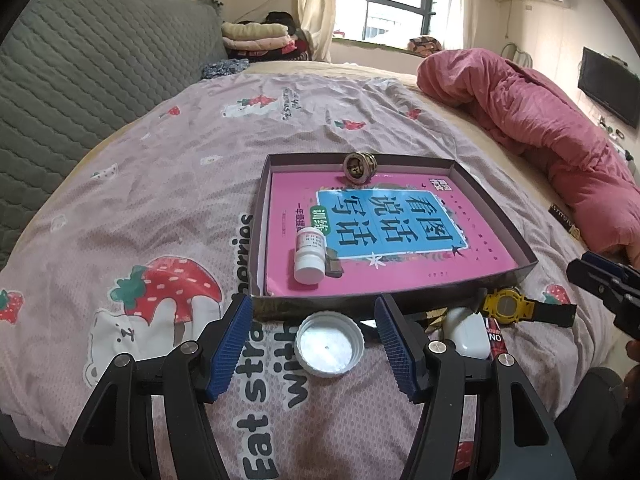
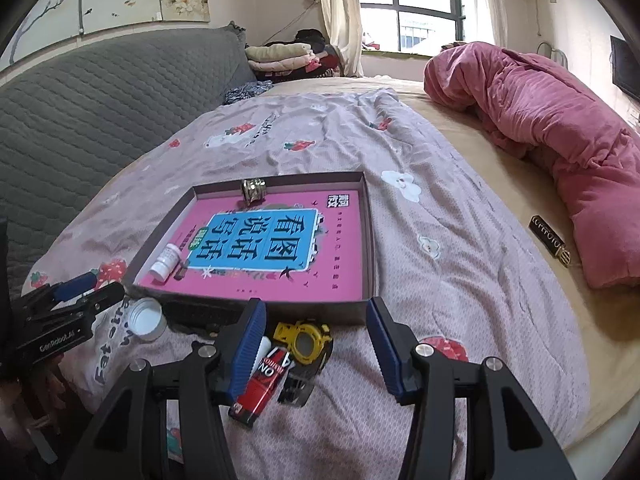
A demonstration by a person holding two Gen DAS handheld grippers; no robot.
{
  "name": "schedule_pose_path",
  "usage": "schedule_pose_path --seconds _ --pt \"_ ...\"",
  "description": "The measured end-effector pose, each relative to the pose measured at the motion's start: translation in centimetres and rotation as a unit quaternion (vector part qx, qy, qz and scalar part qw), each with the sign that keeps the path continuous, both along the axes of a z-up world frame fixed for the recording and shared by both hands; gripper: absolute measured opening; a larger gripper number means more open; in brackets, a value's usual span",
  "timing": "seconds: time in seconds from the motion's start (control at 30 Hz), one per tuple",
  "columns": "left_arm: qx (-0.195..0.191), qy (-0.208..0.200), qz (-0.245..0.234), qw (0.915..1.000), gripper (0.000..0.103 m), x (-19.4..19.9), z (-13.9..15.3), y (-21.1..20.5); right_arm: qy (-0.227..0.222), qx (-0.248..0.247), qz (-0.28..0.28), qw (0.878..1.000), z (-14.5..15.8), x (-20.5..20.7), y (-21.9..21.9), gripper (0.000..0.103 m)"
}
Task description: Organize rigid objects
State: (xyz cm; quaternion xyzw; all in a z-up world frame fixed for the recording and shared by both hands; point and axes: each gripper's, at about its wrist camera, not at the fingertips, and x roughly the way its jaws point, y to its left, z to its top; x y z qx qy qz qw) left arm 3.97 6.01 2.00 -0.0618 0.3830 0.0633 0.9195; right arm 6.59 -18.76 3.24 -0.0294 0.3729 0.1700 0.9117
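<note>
Bedspread [image 1: 120, 208]: tray [image 1: 496, 208] holds bottle [image 1: 309, 256] and ring [image 1: 355, 166]. White cap [image 1: 330, 344] lies between left gripper's [image 1: 316, 344] spread fingers; watch [image 2: 304, 338] between right gripper's [image 2: 316, 344], also spread. Both unsorted.

Two low wrist views facing up the bed, side by side, both sharing the tray [image 1: 394, 304] [image 2: 370, 240]
</note>
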Motion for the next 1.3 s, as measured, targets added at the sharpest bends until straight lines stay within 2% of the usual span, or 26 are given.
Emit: schedule_pose_path --seconds 0.5,0.83,1.2,1.3 --pt "0.002 0.014 -0.005 0.9999 0.065 -0.6 -0.2 -0.4 0.024 -0.019 0.019 0.999 -1.5 -1.3 0.7 0.052" --pt "-0.009 0.044 -0.004 0.999 0.065 -0.8 -1.3 -0.4 0.051 -0.018 0.017 0.998 -3.0 -1.6 0.6 0.052" --pt "-0.012 0.06 -0.007 0.9981 0.065 -0.5 -2.5 -0.6 0.095 0.031 -0.027 0.995 -4.9 -0.4 -0.9 0.052" --pt "-0.012 0.062 -0.006 0.998 0.065 -0.3 -2.8 -0.5 0.096 0.031 -0.036 0.994 -5.3 -0.3 -1.1 0.052"
